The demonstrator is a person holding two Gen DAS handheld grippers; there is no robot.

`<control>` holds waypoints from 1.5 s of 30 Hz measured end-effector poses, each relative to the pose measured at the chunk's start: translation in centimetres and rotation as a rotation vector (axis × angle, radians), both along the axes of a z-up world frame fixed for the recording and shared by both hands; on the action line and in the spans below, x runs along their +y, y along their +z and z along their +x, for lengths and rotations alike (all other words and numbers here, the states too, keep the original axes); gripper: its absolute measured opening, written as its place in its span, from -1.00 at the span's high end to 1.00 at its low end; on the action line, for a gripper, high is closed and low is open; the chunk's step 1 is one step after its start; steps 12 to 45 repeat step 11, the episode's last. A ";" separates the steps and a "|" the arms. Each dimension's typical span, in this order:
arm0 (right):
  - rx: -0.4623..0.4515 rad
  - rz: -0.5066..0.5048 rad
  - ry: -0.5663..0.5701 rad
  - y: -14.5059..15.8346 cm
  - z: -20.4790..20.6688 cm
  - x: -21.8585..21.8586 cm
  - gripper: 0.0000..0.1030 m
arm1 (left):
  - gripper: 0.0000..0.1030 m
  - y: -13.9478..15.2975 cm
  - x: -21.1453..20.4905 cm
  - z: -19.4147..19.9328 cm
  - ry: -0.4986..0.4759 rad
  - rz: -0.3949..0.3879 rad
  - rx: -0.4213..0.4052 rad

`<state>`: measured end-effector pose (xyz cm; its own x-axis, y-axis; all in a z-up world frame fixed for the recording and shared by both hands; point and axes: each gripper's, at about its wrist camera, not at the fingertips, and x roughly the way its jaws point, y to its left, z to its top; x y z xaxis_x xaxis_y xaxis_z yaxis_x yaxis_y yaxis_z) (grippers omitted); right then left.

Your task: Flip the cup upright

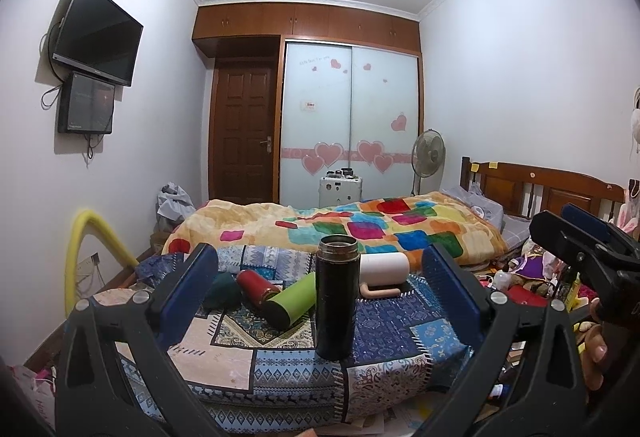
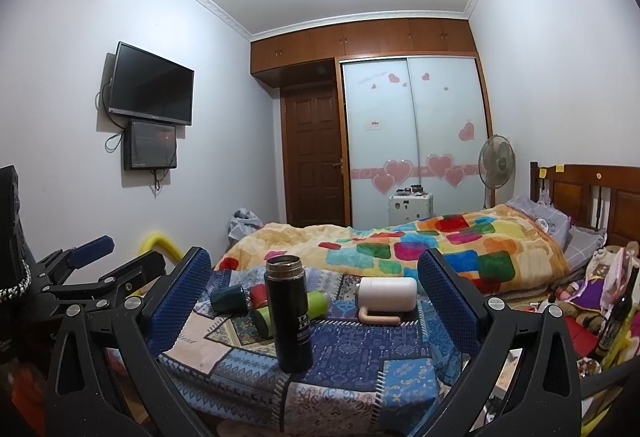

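Black flask (image 1: pixel 336 297) stands upright on patchwork cloth (image 1: pixel 384 329); left gripper (image 1: pixel 320 289) and right gripper (image 2: pixel 314 289) both gape empty

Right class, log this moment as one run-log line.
black flask upright, open | green cup, red cup, white mug lying | left gripper open | right gripper open

- Black flask (image 2: pixel 289 311): white block lettering on its side, too small to make out.
- Wardrobe door (image 1: pixel 316 109): faint line of script near the top, unreadable; a small red-and-white label lower down, also illegible.
- TV (image 2: pixel 150 84): brand mark on its lower edge, too tiny to read.
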<state>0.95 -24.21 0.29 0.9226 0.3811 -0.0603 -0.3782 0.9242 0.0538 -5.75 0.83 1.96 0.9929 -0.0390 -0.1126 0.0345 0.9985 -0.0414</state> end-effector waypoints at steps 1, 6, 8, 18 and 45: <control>0.000 0.000 0.001 0.0 0.0 0.0 -1.00 | -1.00 0.0 0.0 0.1 -0.001 -0.001 0.002; 0.003 0.001 0.004 0.0 0.3 0.0 -1.00 | -1.00 0.0 0.2 0.5 -0.002 -0.002 0.013; 0.004 -0.002 0.004 -0.1 0.4 0.1 -1.00 | -1.00 0.0 0.2 0.5 0.000 -0.001 0.015; 0.006 -0.003 0.006 -0.1 0.5 0.2 -1.00 | -1.00 -0.1 0.1 0.6 0.000 0.000 0.016; 0.006 -0.003 0.006 -0.1 0.5 0.2 -1.00 | -1.00 -0.1 0.1 0.6 0.000 0.000 0.016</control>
